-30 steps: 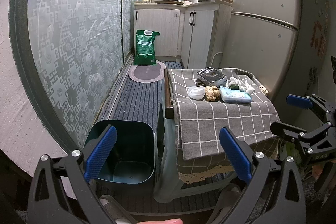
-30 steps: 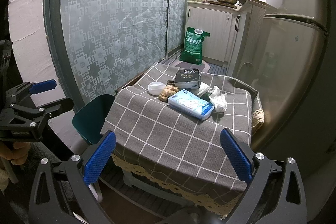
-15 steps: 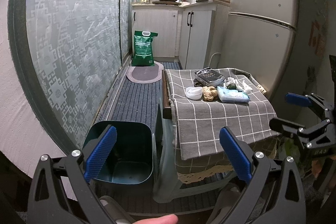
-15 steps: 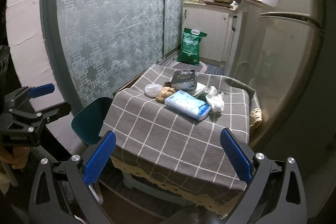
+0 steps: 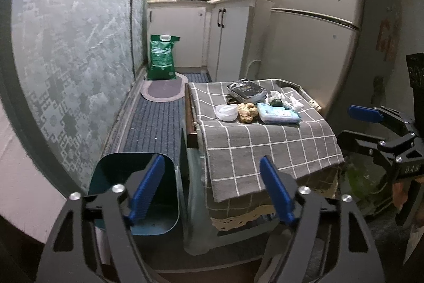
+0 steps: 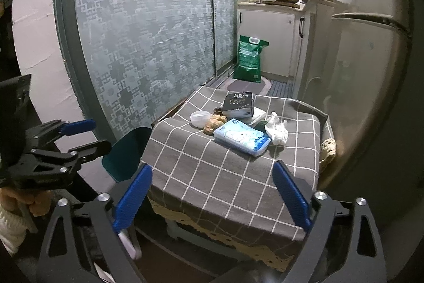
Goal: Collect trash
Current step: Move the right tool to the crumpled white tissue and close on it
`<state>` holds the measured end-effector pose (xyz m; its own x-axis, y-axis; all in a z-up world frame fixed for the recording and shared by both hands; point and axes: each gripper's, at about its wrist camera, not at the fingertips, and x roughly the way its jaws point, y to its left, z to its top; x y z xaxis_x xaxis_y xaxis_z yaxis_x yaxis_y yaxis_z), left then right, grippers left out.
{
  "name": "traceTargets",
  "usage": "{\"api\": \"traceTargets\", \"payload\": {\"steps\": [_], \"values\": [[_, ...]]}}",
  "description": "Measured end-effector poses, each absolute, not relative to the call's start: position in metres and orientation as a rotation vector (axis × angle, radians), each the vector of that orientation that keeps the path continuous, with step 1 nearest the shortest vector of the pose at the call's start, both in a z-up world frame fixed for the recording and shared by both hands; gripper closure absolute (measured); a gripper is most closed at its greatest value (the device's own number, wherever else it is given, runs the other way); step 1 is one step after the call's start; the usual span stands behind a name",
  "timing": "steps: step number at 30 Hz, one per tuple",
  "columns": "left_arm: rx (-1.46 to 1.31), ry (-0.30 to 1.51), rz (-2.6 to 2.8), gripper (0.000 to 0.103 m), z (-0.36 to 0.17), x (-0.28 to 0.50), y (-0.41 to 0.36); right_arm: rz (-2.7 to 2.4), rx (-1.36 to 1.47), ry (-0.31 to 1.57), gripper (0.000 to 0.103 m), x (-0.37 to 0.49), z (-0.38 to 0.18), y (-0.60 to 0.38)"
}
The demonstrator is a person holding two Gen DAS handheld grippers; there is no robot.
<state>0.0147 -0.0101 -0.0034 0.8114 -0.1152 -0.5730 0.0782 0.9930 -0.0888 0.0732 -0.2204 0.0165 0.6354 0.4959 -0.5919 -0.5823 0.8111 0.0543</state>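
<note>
A small table with a grey checked cloth (image 5: 265,145) (image 6: 212,171) holds a clump of items: a clear plastic lid (image 5: 226,112) (image 6: 200,118), a brown crumpled lump (image 5: 247,112) (image 6: 214,122), a blue tissue pack (image 5: 278,116) (image 6: 241,137), a dark foil bag (image 5: 246,90) (image 6: 237,104), white crumpled paper (image 5: 291,102) (image 6: 277,129). A dark green bin (image 5: 137,192) (image 6: 127,153) stands on the floor left of the table. My left gripper (image 5: 212,190) is open and empty, low before the bin and table. My right gripper (image 6: 212,200) is open and empty at the table's near edge.
A frosted glass sliding door (image 5: 74,44) runs along the left. A fridge (image 5: 312,25) stands right of the table. A green sack (image 5: 161,57) and an oval mat (image 5: 163,90) lie on the floor before the white cabinets (image 5: 190,36).
Both views have drawn back and tilted slightly, so the table looks a bit farther away. Both grippers stay open and empty.
</note>
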Motion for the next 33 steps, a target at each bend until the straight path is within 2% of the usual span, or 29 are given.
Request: {"api": "traceTargets", "payload": {"steps": [5, 10, 14, 24, 33], "values": [[-0.007, 0.647, -0.179, 0.054, 0.003, 0.035, -0.02, 0.651, -0.167, 0.671, 0.028, 0.086, 0.02, -0.22], [0.065, 0.68, -0.248, 0.059, 0.004, 0.061, -0.03, 0.665, -0.215, 0.703, 0.037, 0.102, 0.021, -0.218], [0.117, 0.699, -0.283, 0.067, 0.005, 0.084, -0.034, 0.683, -0.244, 0.735, 0.04, 0.119, 0.017, -0.216], [0.204, 0.754, -0.359, 0.073, -0.009, 0.129, -0.04, 0.738, -0.213, 0.834, 0.04, 0.163, -0.019, -0.223], [0.231, 0.768, -0.382, 0.073, -0.016, 0.146, -0.045, 0.725, -0.168, 0.796, 0.04, 0.18, -0.006, -0.231]]}}
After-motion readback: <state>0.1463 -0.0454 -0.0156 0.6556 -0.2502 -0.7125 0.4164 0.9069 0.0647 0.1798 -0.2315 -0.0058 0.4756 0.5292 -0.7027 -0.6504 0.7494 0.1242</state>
